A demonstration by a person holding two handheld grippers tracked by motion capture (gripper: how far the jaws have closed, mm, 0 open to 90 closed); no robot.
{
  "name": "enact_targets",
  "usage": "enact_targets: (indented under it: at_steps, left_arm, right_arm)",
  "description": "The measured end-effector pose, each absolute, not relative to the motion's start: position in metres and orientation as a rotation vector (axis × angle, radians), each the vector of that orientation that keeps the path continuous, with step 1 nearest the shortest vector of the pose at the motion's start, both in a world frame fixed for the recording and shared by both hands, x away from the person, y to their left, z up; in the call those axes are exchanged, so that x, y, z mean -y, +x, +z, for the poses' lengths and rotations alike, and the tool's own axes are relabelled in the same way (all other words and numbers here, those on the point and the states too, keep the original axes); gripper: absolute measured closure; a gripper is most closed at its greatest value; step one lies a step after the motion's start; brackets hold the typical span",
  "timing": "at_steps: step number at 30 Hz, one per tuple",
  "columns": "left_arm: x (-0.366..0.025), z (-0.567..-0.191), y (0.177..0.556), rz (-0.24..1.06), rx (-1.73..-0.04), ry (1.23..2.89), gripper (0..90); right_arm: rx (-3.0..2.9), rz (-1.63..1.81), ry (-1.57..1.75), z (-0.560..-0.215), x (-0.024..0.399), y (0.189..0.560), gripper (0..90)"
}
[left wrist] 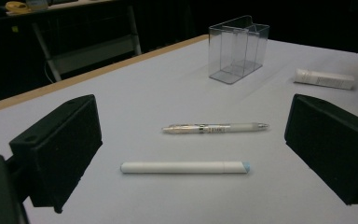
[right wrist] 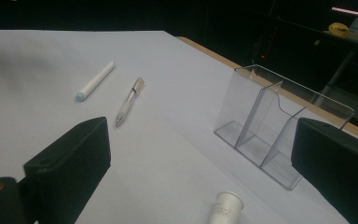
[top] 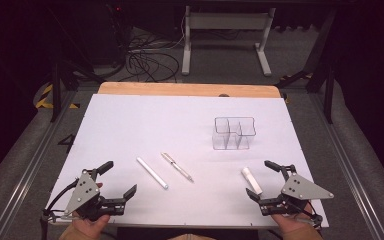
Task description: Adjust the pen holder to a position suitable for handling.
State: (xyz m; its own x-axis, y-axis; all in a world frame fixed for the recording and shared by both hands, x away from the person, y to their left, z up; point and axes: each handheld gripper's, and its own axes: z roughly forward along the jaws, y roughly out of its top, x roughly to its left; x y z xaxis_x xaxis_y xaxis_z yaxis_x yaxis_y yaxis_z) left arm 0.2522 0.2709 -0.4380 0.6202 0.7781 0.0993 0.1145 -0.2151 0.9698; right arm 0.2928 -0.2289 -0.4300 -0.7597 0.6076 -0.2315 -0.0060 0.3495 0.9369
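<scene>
A white marker [top: 152, 173] and a clear pen [top: 177, 166] lie side by side on the white table top [top: 130, 125], near the middle front. A small white tube [top: 251, 180] lies at the front right. Behind it stands an upright clear plastic organiser [top: 233, 133] with several compartments, nothing in it. My left gripper [top: 120, 181] rests open at the front left, jaws wide, facing the marker [left wrist: 185, 167] and pen [left wrist: 214, 128]. My right gripper [top: 261, 181] rests open at the front right, with the tube [right wrist: 225, 208] just ahead between its jaws and the organiser [right wrist: 279, 122] beyond.
The table's wooden far edge [top: 190, 89] shows behind the white sheet. Past it, on the floor, stand a white desk frame [top: 225, 35] and tangled cables [top: 147, 62]. Metal rails [top: 30, 160] run along both sides of the table.
</scene>
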Motion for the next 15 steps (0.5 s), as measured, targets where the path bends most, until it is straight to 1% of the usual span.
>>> enact_targets:
  at_steps: [15]
  left_arm:
    - [-0.271, -0.4376, 0.2514, 0.73, -0.745, 1.701, 5.2]
  right_arm:
    - [-2.066, 1.423, 0.515, -0.4295, 0.2276, 0.2927, 5.2]
